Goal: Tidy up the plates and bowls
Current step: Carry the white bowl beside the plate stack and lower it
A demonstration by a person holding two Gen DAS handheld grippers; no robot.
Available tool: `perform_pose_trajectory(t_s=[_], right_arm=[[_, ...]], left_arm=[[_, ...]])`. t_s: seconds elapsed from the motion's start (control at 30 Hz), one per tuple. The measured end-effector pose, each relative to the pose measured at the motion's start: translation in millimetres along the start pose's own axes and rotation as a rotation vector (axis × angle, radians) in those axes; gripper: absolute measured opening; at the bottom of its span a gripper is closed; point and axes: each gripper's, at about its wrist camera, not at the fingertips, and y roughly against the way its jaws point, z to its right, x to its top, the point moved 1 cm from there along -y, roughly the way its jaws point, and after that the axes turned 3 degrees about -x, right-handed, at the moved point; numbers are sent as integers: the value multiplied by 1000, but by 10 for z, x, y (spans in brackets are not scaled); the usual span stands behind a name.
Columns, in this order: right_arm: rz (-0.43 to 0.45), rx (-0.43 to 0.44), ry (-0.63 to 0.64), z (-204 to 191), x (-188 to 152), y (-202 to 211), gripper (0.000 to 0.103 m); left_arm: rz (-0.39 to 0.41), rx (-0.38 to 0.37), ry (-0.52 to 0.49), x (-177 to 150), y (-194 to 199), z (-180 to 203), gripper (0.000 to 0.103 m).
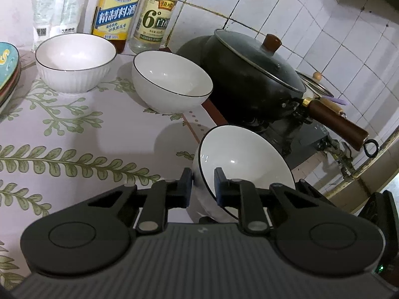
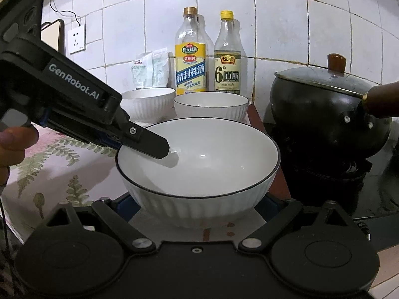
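Observation:
My left gripper (image 1: 203,186) is shut on the rim of a white ribbed bowl with a dark rim line (image 1: 244,159), one finger inside and one outside. In the right wrist view the same bowl (image 2: 199,164) sits in front of my right gripper (image 2: 198,208), with the left gripper's finger (image 2: 152,144) over its left rim. My right gripper is open; its fingers are mostly hidden on either side of the bowl's base. Two more white bowls stand further back, one (image 1: 74,62) on the left and one (image 1: 172,81) in the middle. Stacked plates (image 1: 7,69) show at the far left.
A black lidded pot (image 1: 254,74) with a brown handle sits on the stove at the right. A cooking wine bottle (image 1: 117,10), a vinegar bottle (image 1: 157,17) and white packets (image 1: 58,7) stand against the tiled wall. The counter has a leaf-patterned cover (image 1: 74,134).

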Motion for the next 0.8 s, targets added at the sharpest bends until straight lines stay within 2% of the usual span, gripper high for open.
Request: perform_pose_trajectory(t_s=[0.47,0.8], right_arm=[[53,51,71,-499,309,168,97],[58,137,119,-1041,621,2,97]], left_arm=[[55,91,-29,54,657,-50,17],[113,193,18,140,1180,-395,17]])
